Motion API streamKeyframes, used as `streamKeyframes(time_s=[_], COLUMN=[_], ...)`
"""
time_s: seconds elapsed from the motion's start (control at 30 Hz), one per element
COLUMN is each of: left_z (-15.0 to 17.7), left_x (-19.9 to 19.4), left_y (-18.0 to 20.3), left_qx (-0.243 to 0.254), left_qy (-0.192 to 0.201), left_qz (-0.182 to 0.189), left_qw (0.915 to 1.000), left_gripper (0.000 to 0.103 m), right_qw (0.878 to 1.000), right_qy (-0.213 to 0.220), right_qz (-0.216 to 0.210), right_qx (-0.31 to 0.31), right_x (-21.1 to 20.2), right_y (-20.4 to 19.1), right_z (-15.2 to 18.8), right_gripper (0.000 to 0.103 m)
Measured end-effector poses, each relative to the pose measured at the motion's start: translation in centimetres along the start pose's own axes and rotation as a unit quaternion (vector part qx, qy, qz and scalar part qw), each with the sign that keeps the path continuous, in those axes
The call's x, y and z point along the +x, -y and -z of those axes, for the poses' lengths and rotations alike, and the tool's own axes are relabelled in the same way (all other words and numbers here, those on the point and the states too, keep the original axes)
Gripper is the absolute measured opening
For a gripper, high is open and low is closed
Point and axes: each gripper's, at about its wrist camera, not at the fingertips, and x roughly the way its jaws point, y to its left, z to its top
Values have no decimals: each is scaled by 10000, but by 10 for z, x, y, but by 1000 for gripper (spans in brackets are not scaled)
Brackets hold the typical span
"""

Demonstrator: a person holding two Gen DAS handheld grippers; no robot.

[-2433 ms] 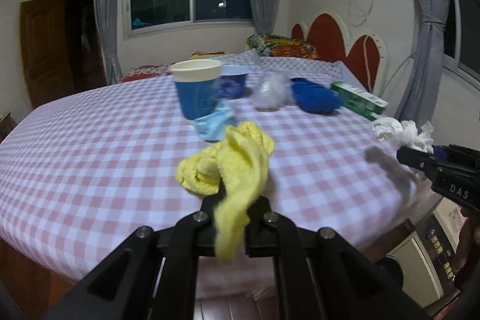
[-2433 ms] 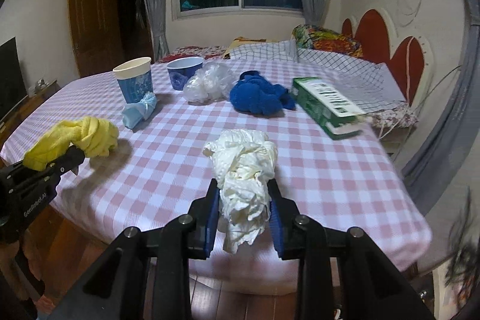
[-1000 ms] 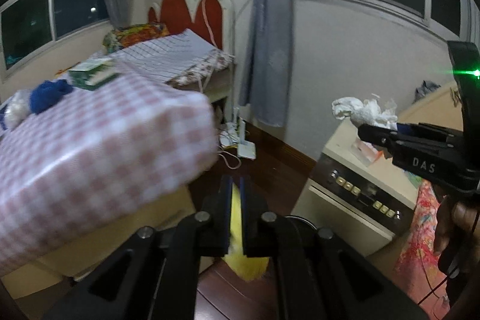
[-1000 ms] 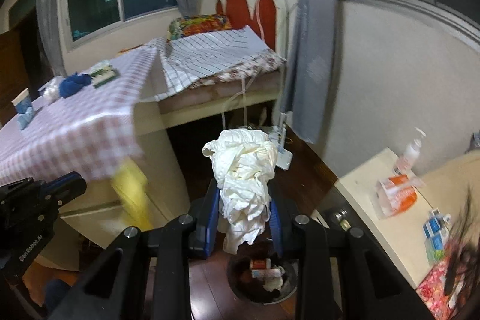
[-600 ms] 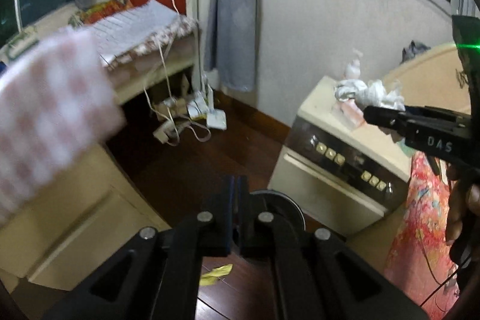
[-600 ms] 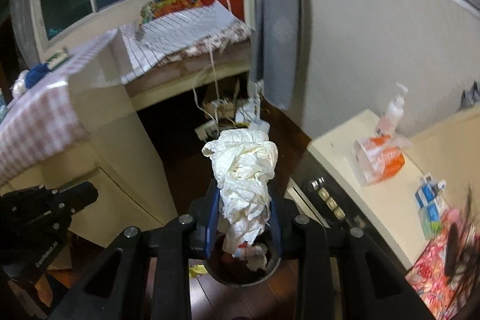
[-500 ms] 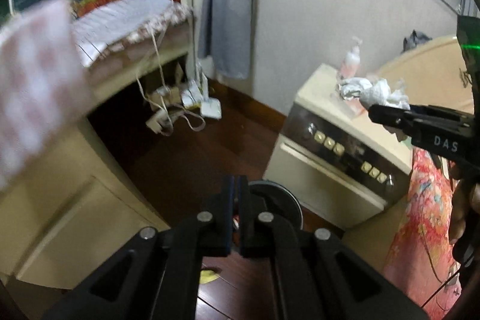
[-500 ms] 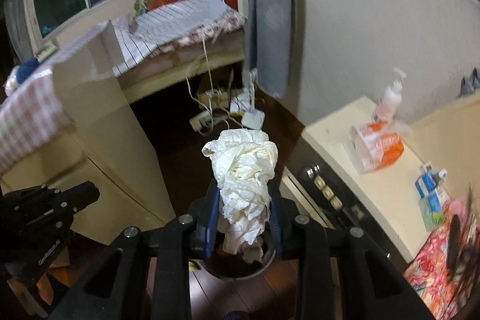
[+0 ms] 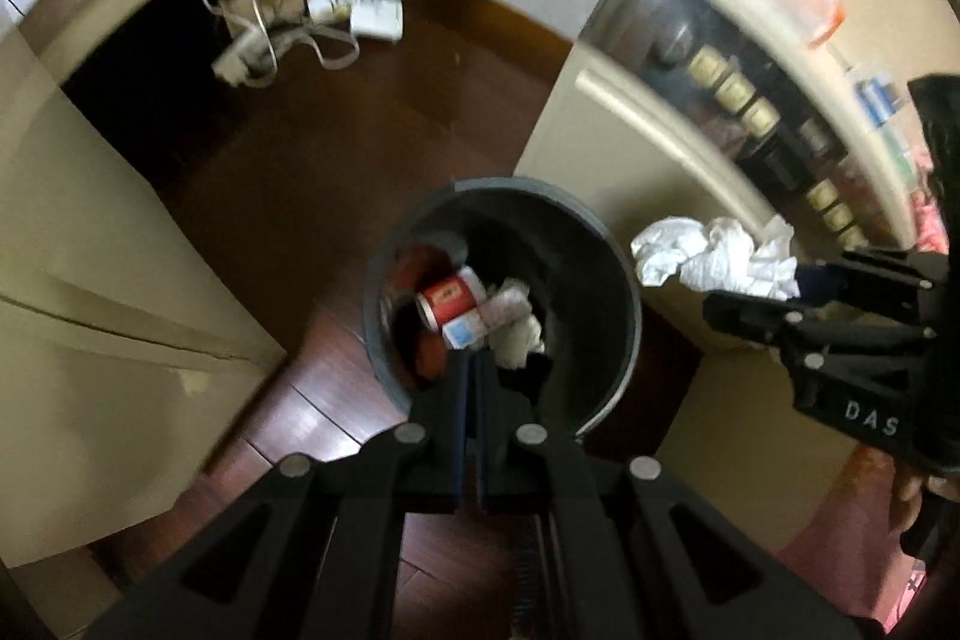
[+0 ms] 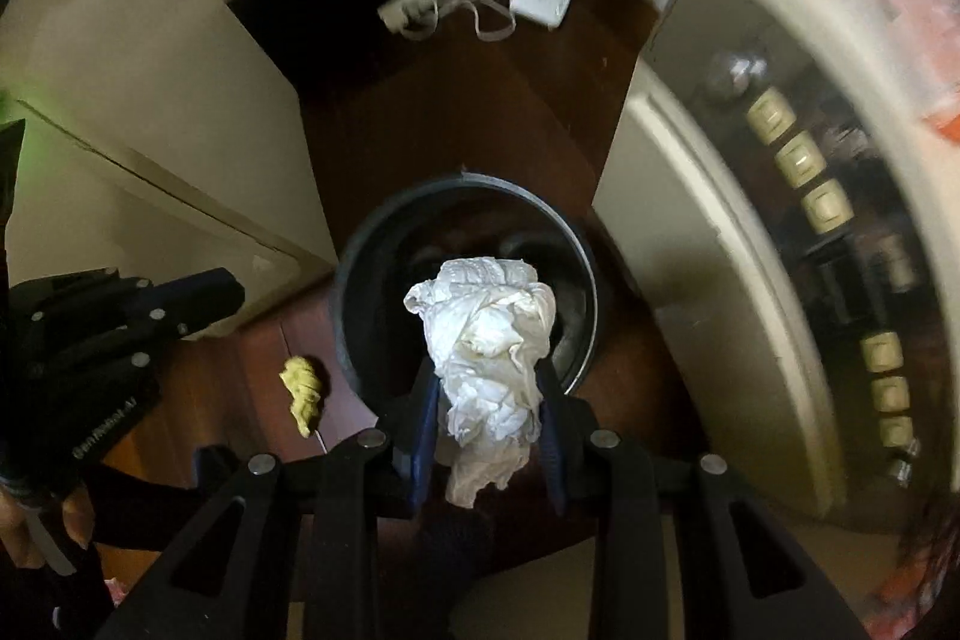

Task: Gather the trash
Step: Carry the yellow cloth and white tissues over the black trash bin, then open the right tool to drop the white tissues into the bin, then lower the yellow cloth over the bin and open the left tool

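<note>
Yellow rag (image 10: pixel 304 393) has slipped from the left tongs (image 9: pixel 471 388), now pressed together empty, onto the floor left of the bin (image 10: pixel 354 280), needing retrieval; right tongs (image 10: pixel 486 430) pinch the white wad (image 10: pixel 486 340) above it.

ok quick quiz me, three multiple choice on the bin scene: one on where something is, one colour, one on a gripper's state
1. Where is the yellow cloth?
A. inside the bin
B. on the floor beside the bin
C. in the left gripper

2. What colour is the wad held by the right gripper?
A. white
B. blue
C. green

3. How is the left gripper?
A. wide open
B. shut on a can
C. shut, holding nothing

Answers: 1 B, it lies on the wooden floor outside the bin rim. 2 A, the crumpled wad is white. 3 C, its jaws meet with nothing between them.
</note>
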Motion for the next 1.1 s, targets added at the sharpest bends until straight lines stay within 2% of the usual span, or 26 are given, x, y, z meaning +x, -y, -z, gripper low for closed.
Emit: streamKeyframes(time_s=[0.2, 0.43, 0.5, 0.53, 0.57, 0.6, 0.67, 0.77, 0.87, 0.93, 0.97, 1.03, 1.1], left_z=[7, 0, -1, -1, 0, 0, -1, -1, 10, 34, 49, 91, 129], left_x=[48, 72, 74, 78, 80, 81, 79, 78, 79, 83, 91, 120, 144], left_y=[-15, -27, -29, -30, -31, -32, -36, -39, -45, -57, -65, -92, -122], left_qx=[-46, -45, -35, -29, -34, -47, -82, -127, -197, -255, -305, -543, -932], left_qy=[-397, -597, -629, -669, -725, -741, -572, -509, -522, -400, -474, -785, -1111], left_qz=[-40, 15, 31, 26, -34, -118, -275, -322, -332, -540, -684, -1158, -1375], left_qw=[9992, 9982, 9980, 9977, 9974, 9972, 9980, 9981, 9979, 9974, 9961, 9887, 9798], left_gripper=[3, 3, 5, 8, 25, 55, 79, 86, 87, 87, 87, 87, 86], right_qw=[9995, 9984, 9979, 9973, 9969, 9964, 9954, 9948, 9951, 9964, 9961, 9950, 9939], right_qy=[-304, -523, -551, -537, -475, -409, -429, -416, -318, -125, -10, 184, 217], right_qz=[-70, -91, 22, 268, 462, 624, 790, 902, 937, 791, 817, 834, 813], right_qx=[-29, -210, -331, -419, -432, -409, -333, -229, 12, 263, 348, 511, 708], right_x=[49, 86, 90, 92, 90, 89, 87, 83, 74, 63, 57, 50, 49], right_y=[2, -3, -4, -4, -3, 0, 5, 11, 16, 19, 21, 24, 26], right_z=[-3, -11, -12, -12, -10, -9, -8, -7, -8, -6, -4, 2, 5], right_gripper=[32, 32, 37, 55, 84, 92, 93, 94, 94, 94, 94, 94, 94])
